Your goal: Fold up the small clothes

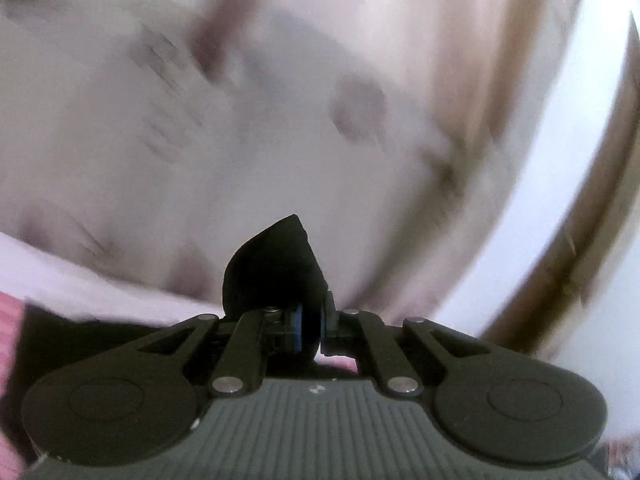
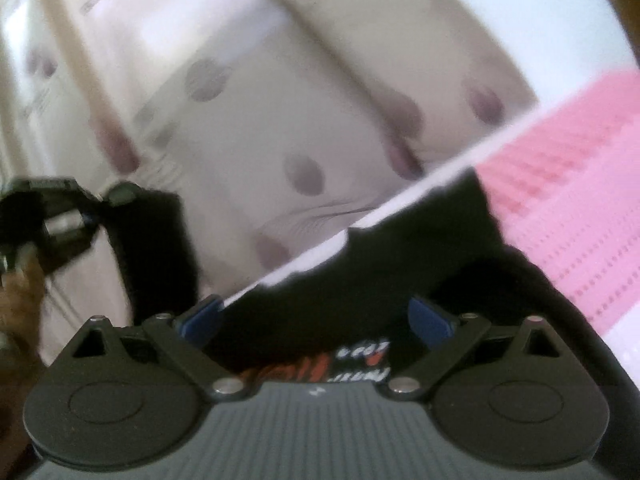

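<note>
The left gripper (image 1: 310,322) clamps the black garment's (image 1: 276,264) corner mid-fold; the right gripper's (image 2: 316,320) fingers stand apart, probably needing an edge.

This looks like a bedroom in a home. A bed (image 2: 280,92) fills most of both views, spread with a pale sheet printed with mauve dots, and a pink knitted blanket (image 2: 568,208) lies on it at the right. Beyond the bed, a brown wooden frame (image 1: 600,216) borders a white wall (image 1: 552,184).
</note>
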A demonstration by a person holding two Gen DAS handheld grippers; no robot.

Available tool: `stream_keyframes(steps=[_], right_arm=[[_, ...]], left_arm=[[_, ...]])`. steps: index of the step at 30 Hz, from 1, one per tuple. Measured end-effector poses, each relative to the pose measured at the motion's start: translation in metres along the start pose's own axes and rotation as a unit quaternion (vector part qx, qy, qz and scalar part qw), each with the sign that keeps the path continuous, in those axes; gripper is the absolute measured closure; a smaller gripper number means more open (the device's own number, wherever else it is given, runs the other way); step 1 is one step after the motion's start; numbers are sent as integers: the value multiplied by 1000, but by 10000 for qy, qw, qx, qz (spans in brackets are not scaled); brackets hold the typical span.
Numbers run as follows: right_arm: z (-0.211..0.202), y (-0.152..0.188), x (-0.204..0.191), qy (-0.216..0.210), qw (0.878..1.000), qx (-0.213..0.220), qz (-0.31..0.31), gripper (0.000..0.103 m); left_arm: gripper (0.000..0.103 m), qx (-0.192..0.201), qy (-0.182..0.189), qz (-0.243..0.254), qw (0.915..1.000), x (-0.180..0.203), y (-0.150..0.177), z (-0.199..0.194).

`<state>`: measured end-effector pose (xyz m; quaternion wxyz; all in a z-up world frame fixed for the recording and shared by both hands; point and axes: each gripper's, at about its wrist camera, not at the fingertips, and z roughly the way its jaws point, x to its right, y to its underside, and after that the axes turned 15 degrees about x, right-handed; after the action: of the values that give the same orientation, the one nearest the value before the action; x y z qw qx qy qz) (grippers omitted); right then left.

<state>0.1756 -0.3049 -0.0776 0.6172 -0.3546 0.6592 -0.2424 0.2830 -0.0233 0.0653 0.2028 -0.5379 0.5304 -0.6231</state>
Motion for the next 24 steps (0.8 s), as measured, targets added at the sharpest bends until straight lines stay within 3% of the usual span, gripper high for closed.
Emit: stream_keyframes(steps=[3, 6, 8, 10, 13, 19, 24], right_arm=[[-2, -2, 15, 129, 9989, 67, 444, 3], [-4, -3, 28, 163, 9967, 124, 779, 3], [-5, -3, 32, 176, 9955, 141, 917, 3], [-6, -3, 31, 165, 9958, 136, 889, 3], [-6, -2, 24, 95, 9978, 129, 648, 3], [-9, -3, 6, 166, 9997, 114, 109, 3], [9, -26, -18, 249, 9945, 50, -1021, 3]], left_arm=[[96, -420, 161, 188, 9988, 26, 43, 32], [93, -699, 557, 143, 9959, 36, 84, 56], [74, -634, 725, 270, 9950, 39, 105, 60], [16, -533, 694, 321, 9957, 41, 116, 58], [0, 154, 593, 259, 9978, 37, 111, 24], [0, 397, -118, 264, 9988, -14, 98, -48], [0, 282, -886, 157, 9955, -76, 115, -81]])
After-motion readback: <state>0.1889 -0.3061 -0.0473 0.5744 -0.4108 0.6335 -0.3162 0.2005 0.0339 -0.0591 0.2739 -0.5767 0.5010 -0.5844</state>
